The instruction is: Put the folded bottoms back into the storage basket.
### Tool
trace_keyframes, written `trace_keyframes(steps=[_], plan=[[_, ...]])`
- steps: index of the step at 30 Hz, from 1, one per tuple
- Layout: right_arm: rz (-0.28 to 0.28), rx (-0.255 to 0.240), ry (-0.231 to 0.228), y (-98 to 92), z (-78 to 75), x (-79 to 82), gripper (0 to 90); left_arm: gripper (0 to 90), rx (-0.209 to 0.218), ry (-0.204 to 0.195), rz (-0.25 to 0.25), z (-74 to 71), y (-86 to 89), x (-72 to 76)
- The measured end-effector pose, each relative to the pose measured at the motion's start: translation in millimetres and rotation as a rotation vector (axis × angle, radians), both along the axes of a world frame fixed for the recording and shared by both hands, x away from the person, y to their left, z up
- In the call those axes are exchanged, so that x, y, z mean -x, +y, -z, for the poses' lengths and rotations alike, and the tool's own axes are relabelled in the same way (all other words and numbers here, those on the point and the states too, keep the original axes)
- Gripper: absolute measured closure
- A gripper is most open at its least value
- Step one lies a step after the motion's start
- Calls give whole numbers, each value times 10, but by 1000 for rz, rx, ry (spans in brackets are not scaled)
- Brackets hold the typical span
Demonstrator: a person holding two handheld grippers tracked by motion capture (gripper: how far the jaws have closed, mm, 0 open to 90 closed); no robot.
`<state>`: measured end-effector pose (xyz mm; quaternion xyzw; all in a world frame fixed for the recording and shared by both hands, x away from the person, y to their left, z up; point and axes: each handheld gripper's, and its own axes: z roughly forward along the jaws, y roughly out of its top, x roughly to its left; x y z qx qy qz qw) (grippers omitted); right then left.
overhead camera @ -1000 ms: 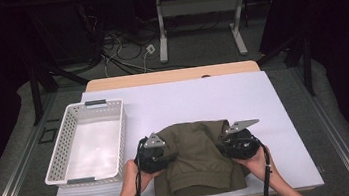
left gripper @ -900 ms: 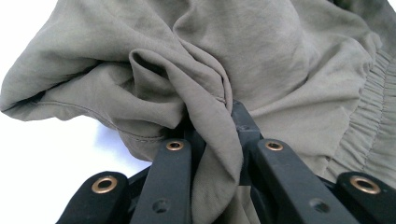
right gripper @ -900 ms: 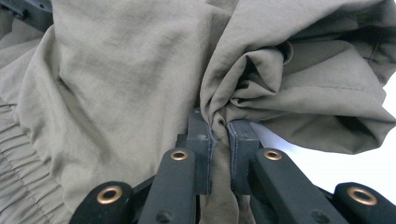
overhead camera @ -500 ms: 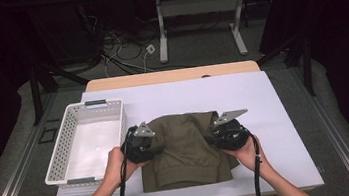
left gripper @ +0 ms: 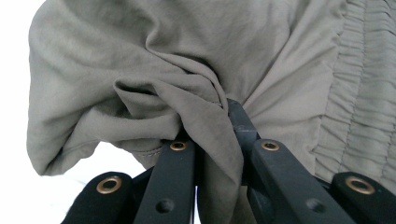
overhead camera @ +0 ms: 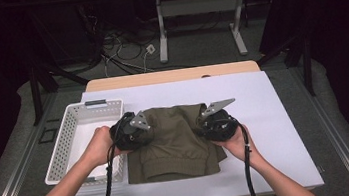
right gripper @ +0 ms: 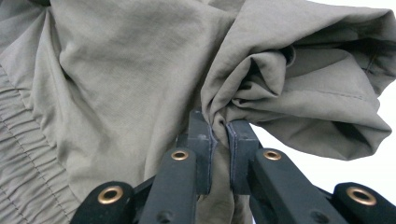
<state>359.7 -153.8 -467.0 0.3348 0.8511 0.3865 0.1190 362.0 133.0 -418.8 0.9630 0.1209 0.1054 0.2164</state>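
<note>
Cloth is pinched in both our tools: the left gripper (overhead camera: 139, 132) and right gripper (overhead camera: 205, 124) each clamp a bunched fold of the olive garment (overhead camera: 173, 141), forearms angled in from the near edge. White basket (overhead camera: 62, 147) sits just left; bare table (overhead camera: 270, 116) lies right and far.

1. The olive garment (overhead camera: 175, 140) is matt woven cloth, creased, with a gathered elastic band.
2. The basket (overhead camera: 62, 147) at the left is white perforated plastic.
3. The table (overhead camera: 265, 117) has a smooth white matt top with a wood far edge.
</note>
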Motion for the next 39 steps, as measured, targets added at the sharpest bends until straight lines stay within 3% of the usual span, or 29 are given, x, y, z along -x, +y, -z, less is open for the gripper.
trace_keyframes(steps=[7,16,25,28,39], plan=[[-24,-13,-6,126,-147,-67,830,835,-118,-26,77,-197,38,-64],[-51,-32,-24,296,-360,-150,830,839,-213,-54,115,-423,156,-138],[-92,-51,-50,657,-517,-239,830,840,-297,-78,78,-588,426,-207],[-110,-49,-62,813,-551,-275,830,841,-303,-88,47,-621,584,-216],[-185,-43,-71,1458,-592,-340,830,840,-391,-82,11,-584,1040,-256]])
